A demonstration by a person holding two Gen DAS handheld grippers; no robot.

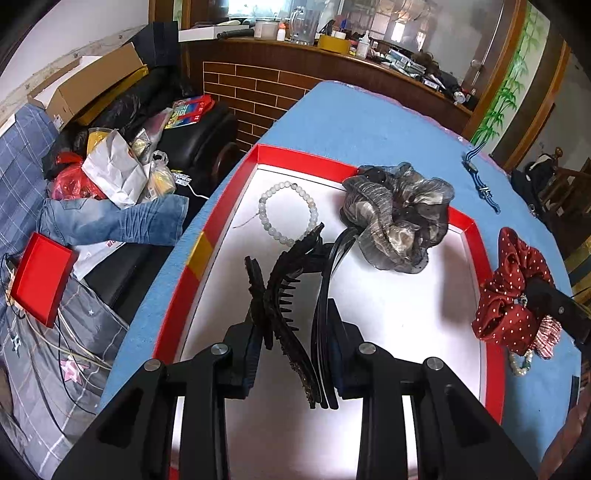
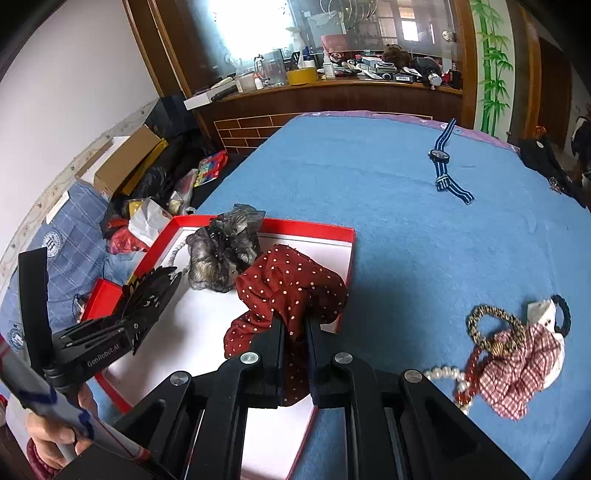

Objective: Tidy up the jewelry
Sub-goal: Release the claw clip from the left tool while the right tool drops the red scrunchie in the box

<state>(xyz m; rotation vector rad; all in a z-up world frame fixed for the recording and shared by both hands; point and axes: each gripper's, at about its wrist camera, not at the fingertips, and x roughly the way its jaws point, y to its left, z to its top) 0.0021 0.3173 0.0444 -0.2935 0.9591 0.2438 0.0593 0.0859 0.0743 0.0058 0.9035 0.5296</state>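
Daylight pours through the window (image 2: 236, 26) behind the counter (image 2: 332, 86), blown out to white glare. The red box (image 1: 295, 155) shows soft shadows on its white floor. Both views bow strongly, corners black; focus stays crisp.

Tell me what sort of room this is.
Likely a lived-in home room: a blue cloth-covered table, a cluttered wooden counter with jars and bottles, and clothes and bags heaped on a black sofa.
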